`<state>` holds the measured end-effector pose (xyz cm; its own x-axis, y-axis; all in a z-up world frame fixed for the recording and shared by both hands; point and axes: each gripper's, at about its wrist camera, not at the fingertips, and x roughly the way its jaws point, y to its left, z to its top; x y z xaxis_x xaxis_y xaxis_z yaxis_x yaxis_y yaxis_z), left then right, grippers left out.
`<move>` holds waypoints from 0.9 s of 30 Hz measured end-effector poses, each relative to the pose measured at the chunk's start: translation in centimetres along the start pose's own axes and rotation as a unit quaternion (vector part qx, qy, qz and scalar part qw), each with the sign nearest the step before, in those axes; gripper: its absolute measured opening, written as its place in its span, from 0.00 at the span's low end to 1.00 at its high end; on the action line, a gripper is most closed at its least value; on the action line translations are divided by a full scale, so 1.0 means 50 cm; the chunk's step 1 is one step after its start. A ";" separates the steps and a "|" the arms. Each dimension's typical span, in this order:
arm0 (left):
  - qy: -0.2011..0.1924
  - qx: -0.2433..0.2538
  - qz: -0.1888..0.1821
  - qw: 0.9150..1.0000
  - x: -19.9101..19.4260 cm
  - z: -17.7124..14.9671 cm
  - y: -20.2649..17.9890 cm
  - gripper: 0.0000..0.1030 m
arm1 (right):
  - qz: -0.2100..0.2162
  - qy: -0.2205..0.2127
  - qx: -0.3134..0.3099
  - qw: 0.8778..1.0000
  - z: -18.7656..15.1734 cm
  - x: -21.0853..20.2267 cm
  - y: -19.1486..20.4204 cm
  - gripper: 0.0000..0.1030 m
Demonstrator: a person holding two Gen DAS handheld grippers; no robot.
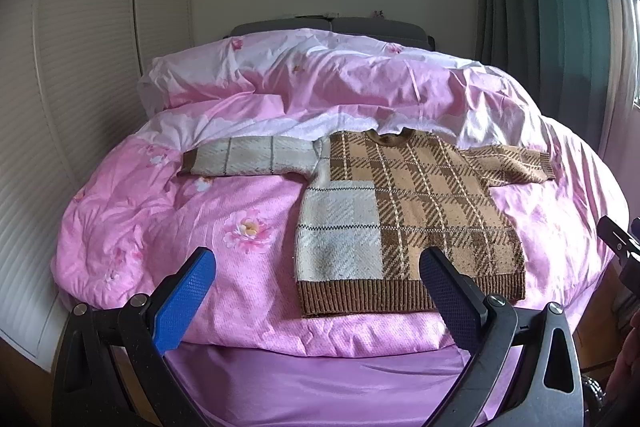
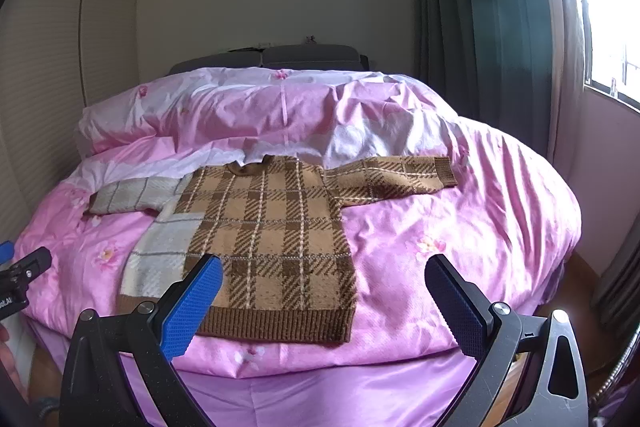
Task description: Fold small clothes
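A small brown and cream plaid sweater [image 1: 400,211] lies flat, face up, on the pink quilt [image 1: 160,211], both sleeves spread out sideways and the ribbed hem toward me. It also shows in the right wrist view [image 2: 264,239]. My left gripper [image 1: 318,263] is open and empty, held above the near edge of the bed in front of the hem. My right gripper [image 2: 324,269] is open and empty, in front of the hem's right corner. Part of the right gripper's body [image 1: 624,247] shows at the right edge of the left wrist view.
The pink flowered quilt [image 2: 460,227] covers a bed with a rumpled fold at the back. A purple sheet [image 1: 320,387] hangs below the near edge. A white wardrobe [image 1: 80,107] stands on the left. Green curtains [image 2: 480,27] and a window [image 2: 608,27] are on the right.
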<state>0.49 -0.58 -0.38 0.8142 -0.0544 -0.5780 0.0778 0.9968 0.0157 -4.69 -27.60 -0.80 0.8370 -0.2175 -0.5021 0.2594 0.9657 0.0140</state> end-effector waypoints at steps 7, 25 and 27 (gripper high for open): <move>0.004 0.003 0.005 1.000 0.025 0.021 -0.033 1.00 | 0.002 0.005 0.010 1.000 0.012 0.022 -0.027 0.99; -0.016 0.041 -0.016 0.999 0.169 0.163 -0.271 1.00 | -0.012 -0.049 0.054 0.997 0.125 0.170 -0.225 0.99; -0.024 0.043 -0.027 0.998 0.199 0.181 -0.320 1.00 | -0.023 -0.058 0.060 0.996 0.143 0.207 -0.268 0.99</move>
<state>12.55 -17.61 1.02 0.8339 -0.1135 -0.5402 0.1704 0.9838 0.0563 3.96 -43.83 0.00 0.8710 -0.2824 -0.4020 0.3481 0.9322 0.0993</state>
